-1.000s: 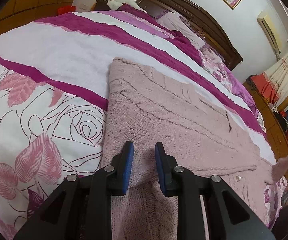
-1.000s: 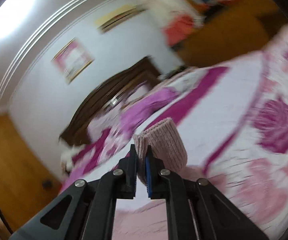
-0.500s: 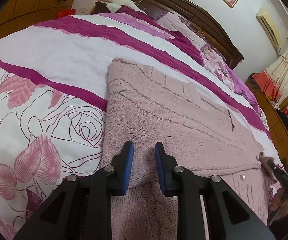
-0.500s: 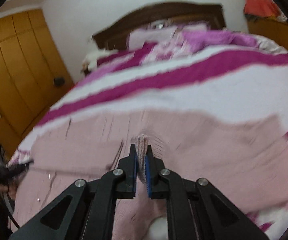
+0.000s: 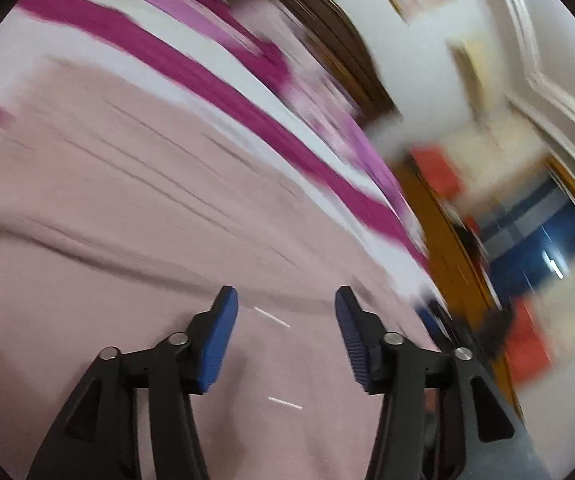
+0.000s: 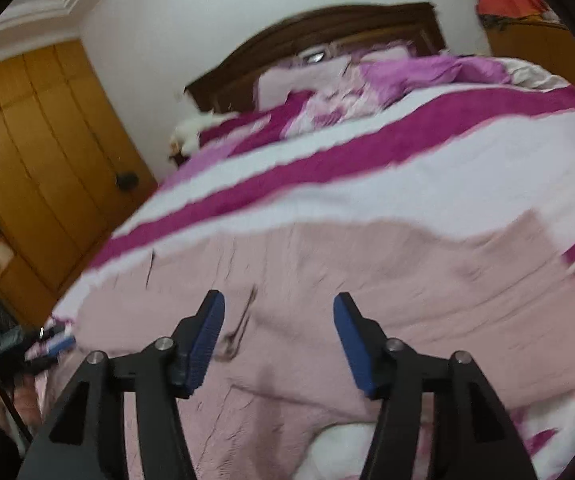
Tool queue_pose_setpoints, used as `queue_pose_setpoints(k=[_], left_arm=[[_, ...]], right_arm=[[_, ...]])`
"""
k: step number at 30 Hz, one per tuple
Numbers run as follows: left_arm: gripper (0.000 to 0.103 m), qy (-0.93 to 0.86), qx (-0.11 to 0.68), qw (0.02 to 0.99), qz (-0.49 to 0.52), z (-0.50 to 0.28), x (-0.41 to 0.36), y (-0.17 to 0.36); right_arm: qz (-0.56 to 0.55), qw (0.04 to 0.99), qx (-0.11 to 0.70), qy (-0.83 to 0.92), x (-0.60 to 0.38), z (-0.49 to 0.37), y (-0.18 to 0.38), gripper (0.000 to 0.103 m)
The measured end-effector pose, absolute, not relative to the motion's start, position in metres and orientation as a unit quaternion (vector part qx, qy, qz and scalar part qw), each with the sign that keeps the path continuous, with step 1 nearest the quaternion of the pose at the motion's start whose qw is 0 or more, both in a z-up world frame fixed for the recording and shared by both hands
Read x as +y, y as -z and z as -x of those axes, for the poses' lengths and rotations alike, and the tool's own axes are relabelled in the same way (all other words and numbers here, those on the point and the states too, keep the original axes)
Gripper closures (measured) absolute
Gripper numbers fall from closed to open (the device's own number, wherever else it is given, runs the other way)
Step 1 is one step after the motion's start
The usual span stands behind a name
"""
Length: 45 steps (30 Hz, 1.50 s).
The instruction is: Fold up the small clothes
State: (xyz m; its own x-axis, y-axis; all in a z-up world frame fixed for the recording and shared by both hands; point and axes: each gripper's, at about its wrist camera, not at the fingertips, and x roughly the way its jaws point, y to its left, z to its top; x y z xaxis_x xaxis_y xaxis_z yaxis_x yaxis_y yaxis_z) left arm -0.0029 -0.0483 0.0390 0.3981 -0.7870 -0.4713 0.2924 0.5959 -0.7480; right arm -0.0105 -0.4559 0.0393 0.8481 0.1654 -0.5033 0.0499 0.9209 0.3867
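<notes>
1. Both grippers have let go since the earlier frames: the right gripper (image 6: 278,336), which a second ago carried a ribbed pink cuff pinched between its pads, now stands with jaws apart and nothing between them, and the left gripper (image 5: 286,336), which was nearly closed at the near edge of the garment, has also just been opening and holds nothing.
2. Camera views have swung too; the left wrist view is heavily smeared (so fine detail there is not to be trusted), while the right wrist view now looks down the length of the bed toward the dark headboard (image 6: 319,36).
3. Spread flat on the striped bedspread (image 6: 427,176), the pink knitted sweater (image 6: 367,280) lies directly under both sets of open jaws, with the sleeve now laid across its body rather than hanging in the air.
4. My reading: one sleeve fold is set down and released, so the step in hand is moving to a fresh hold.
5. Likely next is the other sleeve or the hem; soft knit may creep open once released, so the laid fold wants checking.
</notes>
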Motion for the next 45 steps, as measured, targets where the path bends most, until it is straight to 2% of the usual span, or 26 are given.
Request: queue_pose_setpoints(k=[4, 9, 17, 18, 19, 23, 26, 34, 41, 45], left_arm=[[0.072, 0.411, 0.493, 0.723, 0.255, 0.012, -0.153, -0.029], [0.072, 0.374, 0.538, 0.709, 0.261, -0.018, -0.219, 0.003], [0.072, 0.318, 0.495, 0.759, 0.280, -0.031, -0.233, 0.001], [0.080, 0.320, 0.491, 0.760, 0.281, -0.030, -0.238, 0.000], [0.103, 0.324, 0.495, 0.754, 0.285, -0.030, -0.244, 0.001], [0.103, 0.344, 0.483, 0.751, 0.291, -0.024, -0.257, -0.008], [0.103, 0.361, 0.462, 0.761, 0.278, -0.018, -0.263, -0.028], [0.103, 0.381, 0.405, 0.808, 0.197, -0.020, -0.268, -0.090], [0.103, 0.362, 0.370, 0.837, 0.179, -0.027, -0.227, -0.126], [0.103, 0.333, 0.367, 0.850, 0.179, -0.036, -0.202, -0.130]], right_arm=[[-0.203, 0.942, 0.268, 0.021, -0.489, 0.020, -0.042, 0.043], [-0.222, 0.933, 0.279, 0.053, -0.514, 0.027, -0.039, 0.043], [-0.185, 0.937, 0.287, 0.066, -0.516, 0.030, -0.043, 0.043], [-0.177, 0.937, 0.292, 0.073, -0.516, 0.028, -0.043, 0.043], [-0.166, 0.936, 0.299, 0.085, -0.516, 0.027, -0.042, 0.043], [-0.105, 0.924, 0.301, 0.212, -0.530, 0.029, -0.051, 0.043], [-0.119, 0.915, 0.291, 0.251, -0.554, 0.040, -0.055, 0.043], [-0.233, 0.888, 0.331, 0.218, -0.592, 0.047, -0.036, 0.043], [-0.238, 0.891, 0.338, 0.189, -0.575, 0.037, -0.032, 0.043], [-0.234, 0.891, 0.350, 0.170, -0.560, 0.022, -0.031, 0.043]])
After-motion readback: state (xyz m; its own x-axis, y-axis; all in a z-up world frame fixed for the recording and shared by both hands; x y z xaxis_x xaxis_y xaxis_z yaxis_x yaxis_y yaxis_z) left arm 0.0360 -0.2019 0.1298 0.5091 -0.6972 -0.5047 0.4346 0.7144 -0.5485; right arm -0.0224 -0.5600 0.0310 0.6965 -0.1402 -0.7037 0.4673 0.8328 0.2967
